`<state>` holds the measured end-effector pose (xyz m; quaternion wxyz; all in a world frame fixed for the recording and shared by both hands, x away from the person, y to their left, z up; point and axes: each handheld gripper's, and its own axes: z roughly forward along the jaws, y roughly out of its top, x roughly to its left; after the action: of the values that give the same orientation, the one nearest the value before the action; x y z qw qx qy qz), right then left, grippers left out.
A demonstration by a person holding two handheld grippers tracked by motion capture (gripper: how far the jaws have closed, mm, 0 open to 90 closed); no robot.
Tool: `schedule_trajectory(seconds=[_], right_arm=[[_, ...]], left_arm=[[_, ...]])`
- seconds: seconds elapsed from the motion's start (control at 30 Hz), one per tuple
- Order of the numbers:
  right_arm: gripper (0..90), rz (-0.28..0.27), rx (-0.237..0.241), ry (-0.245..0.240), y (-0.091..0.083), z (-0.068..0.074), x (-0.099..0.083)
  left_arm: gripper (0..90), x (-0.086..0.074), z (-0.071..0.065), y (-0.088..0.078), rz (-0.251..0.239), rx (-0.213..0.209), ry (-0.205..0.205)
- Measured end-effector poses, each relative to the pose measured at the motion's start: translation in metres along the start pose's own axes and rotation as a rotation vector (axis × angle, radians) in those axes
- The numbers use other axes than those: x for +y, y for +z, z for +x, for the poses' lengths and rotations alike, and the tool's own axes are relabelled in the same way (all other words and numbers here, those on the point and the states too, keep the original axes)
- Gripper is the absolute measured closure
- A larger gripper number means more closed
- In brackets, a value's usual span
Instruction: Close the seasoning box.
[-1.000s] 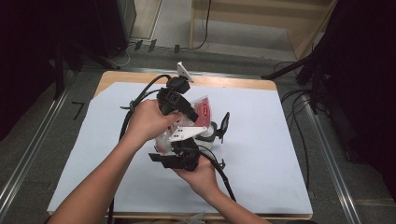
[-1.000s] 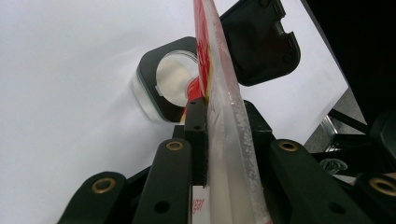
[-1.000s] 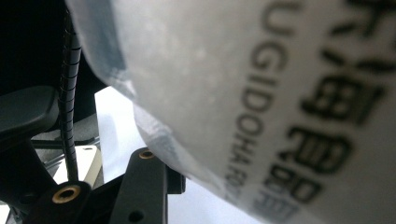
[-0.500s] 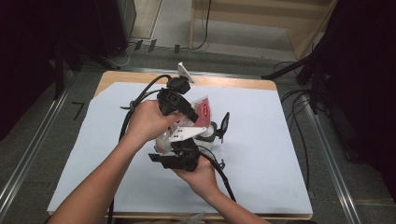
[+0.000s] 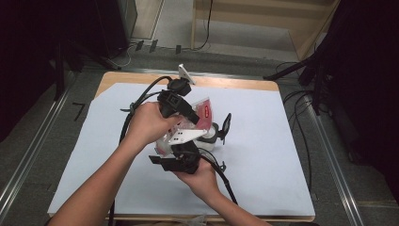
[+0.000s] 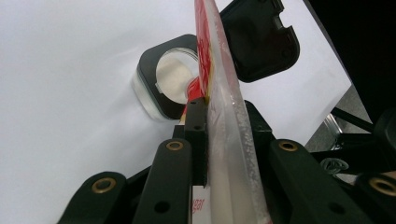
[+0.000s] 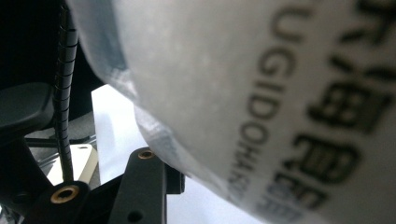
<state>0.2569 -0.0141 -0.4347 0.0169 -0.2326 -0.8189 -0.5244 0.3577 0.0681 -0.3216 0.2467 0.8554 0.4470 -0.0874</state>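
A plastic bag (image 5: 205,111) with red print hangs tilted over a small clear container (image 5: 214,137), whose black flip lid (image 5: 227,123) stands open. My left gripper (image 5: 196,119) is shut on the bag's edge. In the left gripper view the bag (image 6: 219,56) runs edge-on between the jaws, above the container (image 6: 168,79) and its lid (image 6: 261,37). My right gripper (image 5: 173,142) is closed on the bag's pale lower end from below. Its view is close on the printed bag (image 7: 261,93), which presses on one finger (image 7: 145,184) and hides the other.
A white sheet (image 5: 282,155) covers the wooden table (image 5: 235,84). Black cables (image 5: 141,101) trail from both grippers across the sheet's left and front. Metal rails (image 5: 329,155) run along both sides of the table, with dark equipment beyond.
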Motion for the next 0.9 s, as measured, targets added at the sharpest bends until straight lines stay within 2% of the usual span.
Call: schedule_trajectory(seconds=[0.57,0.9], right_arm=[[63.9,0.003,-0.002,-0.001,0.0004,-0.0014,0.0009],[63.9,0.009,-0.001,0.001,0.0005,-0.0022,0.0016]], left_arm=[[77.9,0.0014,-0.0010,-0.0003,-0.006,0.016,0.008],[78.0,0.0020,0.0001,-0.0003,-0.003,0.006,0.004]])
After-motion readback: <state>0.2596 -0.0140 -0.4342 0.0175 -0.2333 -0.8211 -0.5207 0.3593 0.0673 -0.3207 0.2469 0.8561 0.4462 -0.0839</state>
